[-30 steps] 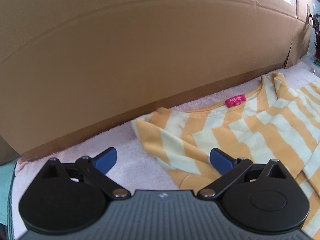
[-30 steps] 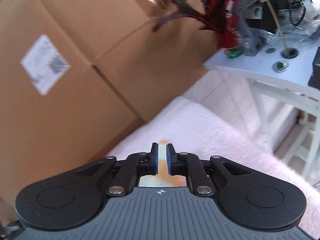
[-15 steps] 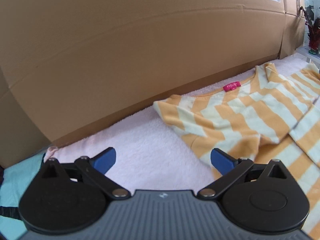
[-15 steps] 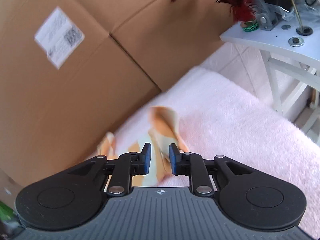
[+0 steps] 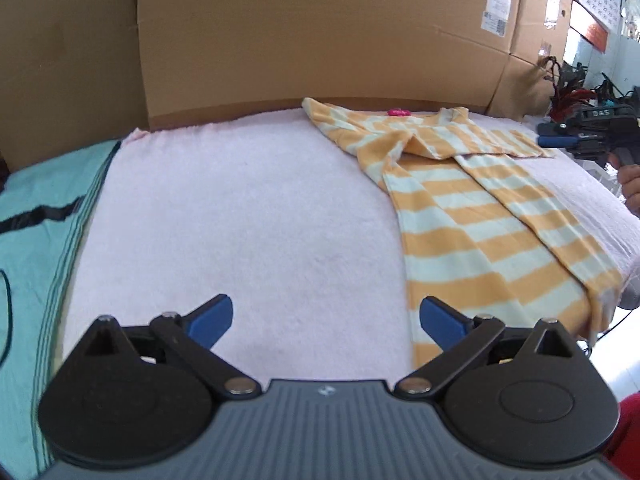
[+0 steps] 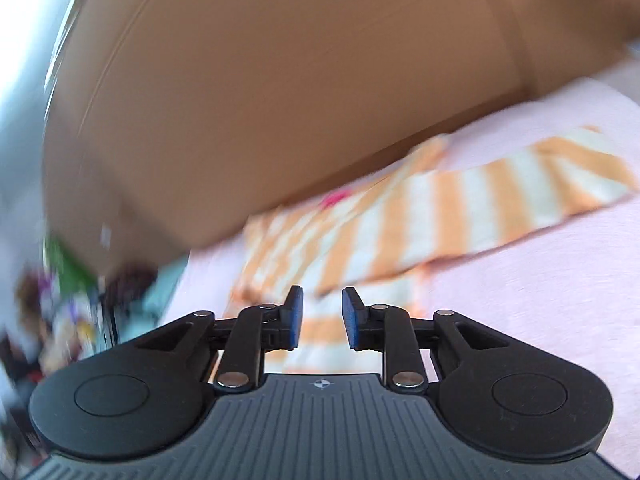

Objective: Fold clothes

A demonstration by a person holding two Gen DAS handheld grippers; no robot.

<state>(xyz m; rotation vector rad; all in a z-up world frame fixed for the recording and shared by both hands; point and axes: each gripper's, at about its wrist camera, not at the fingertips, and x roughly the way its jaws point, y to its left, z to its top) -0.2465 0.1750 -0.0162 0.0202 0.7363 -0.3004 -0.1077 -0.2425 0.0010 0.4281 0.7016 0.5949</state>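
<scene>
Left wrist view, left to right.

Turquoise cloth with a dark stripe [image 5: 36, 208]: left edge of the frame, beside the working surface.

Pale pink terry towel spread as a work surface [image 5: 240, 220]: fills the centre; nap looks grippy, so a garment should stay put on it rather than slide.

Brown corrugated cardboard wall [image 5: 300, 32]: across the top of the frame, behind the towel.

Left gripper [image 5: 326, 318]: bottom centre, blue-padded fingers spread wide, holding nothing, hovering over bare towel.

Orange-and-cream striped knit top [image 5: 472, 220]: right half of the frame, lying flat on the towel, neckline with pink label [image 5: 398, 112] toward the cardboard, hem toward the lower right, near the towel's edge. One side is laid inward over the body; a sleeve stretches toward the upper right. Judged light, soft and limp, not fragile; it will droop and crease wherever unsupported. Best held at doubled edges: shoulder seam, sleeve cuff or hem corners, pinching both layers.

Right gripper [image 5: 560, 142]: far right edge, held in a hand [image 5: 630, 184], close by the sleeve end.

Right wrist view (blurred): right gripper [image 6: 322, 316] fingers parted by a narrow gap, nothing between them, the striped top [image 6: 420, 232] beyond them.
</scene>
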